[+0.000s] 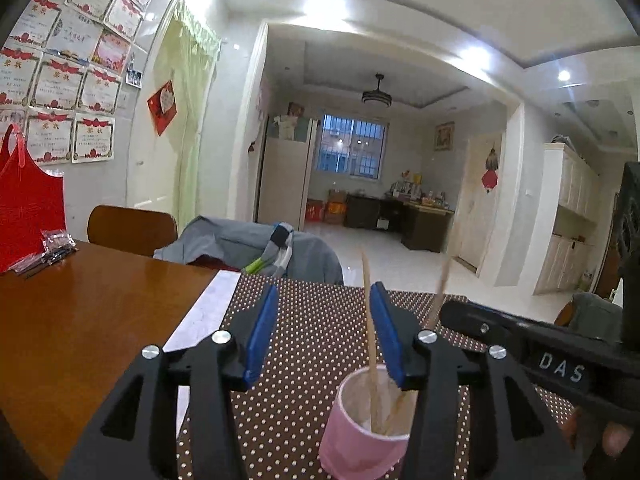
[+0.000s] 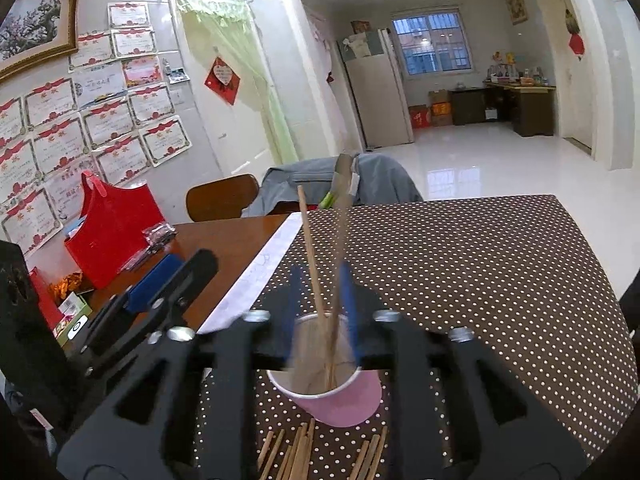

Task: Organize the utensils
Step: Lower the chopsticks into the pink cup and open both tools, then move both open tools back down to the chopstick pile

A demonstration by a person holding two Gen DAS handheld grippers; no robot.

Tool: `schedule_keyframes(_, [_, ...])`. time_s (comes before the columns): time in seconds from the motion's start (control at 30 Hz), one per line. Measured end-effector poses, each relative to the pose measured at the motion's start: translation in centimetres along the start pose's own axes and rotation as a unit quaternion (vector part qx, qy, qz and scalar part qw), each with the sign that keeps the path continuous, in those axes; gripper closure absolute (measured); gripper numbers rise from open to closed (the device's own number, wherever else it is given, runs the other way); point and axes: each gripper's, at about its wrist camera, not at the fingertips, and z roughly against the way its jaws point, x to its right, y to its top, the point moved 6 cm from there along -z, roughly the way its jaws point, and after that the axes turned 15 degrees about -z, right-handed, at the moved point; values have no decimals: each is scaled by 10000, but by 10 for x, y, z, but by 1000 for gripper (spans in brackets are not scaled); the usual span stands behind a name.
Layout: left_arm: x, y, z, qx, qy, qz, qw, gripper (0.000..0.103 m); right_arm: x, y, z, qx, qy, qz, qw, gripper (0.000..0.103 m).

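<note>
On the far left of the worktop [image 2: 224, 248] stands a red bag [image 2: 114, 236], with small dark packets [image 2: 158, 236] lying just beside it at its 3 o'clock. A wooden chair [image 2: 220, 196] sits behind the bare wood, and a grey jacket [image 2: 332, 180] is draped over the next seat, at the chair's 3 o'clock. A dotted brown cloth [image 2: 480, 272] covers the right part of the worktop, with a white strip [image 2: 264, 268] along its left edge.

The left gripper [image 1: 326, 332] hangs over the cloth with its blue pads [image 1: 262, 332] standing apart and nothing between them; one chopstick [image 1: 370, 320] rises just outside the right pad, and whether it touches that pad cannot be told. The pink cup [image 1: 362, 428] stands on the cloth at the gripper's 5 o'clock, close under the right finger, holding chopsticks that lean up out of it.

In the right wrist view the left gripper [image 2: 160, 280] shows at 9 o'clock of the cup [image 2: 336, 396]. The right gripper [image 2: 320, 300] is directly over the cup's mouth, its jaws parted; two chopsticks [image 2: 310, 248] stand in the cup and pass up between the pads, one blurred, and neither is clearly pressed. More chopsticks [image 2: 304, 456] lie loose on the cloth at 6 o'clock of the cup, near the lower edge.
</note>
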Motion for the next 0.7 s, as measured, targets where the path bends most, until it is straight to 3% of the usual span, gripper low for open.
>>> schedule_keyframes(0.23, [-5,-7,21,-237,-106,-86,9996,55,7,-11,20,29,-146,-17,9999,64])
schedule_keyframes(0.47, [0,-30,40,-869,-356,-213,9954,53,19,-33,45,-150,-382,60,9991,61])
schedule_keyframes(0.6, [10,-54,49,-1416,-598,-409,9873,53,29,-57,50,-459,-553,188,9972,61])
schedule_keyframes(0.7, [19,-78,52,-1922,-789,-630,9761,53,37,-79,50,-797,-666,258,9943,60])
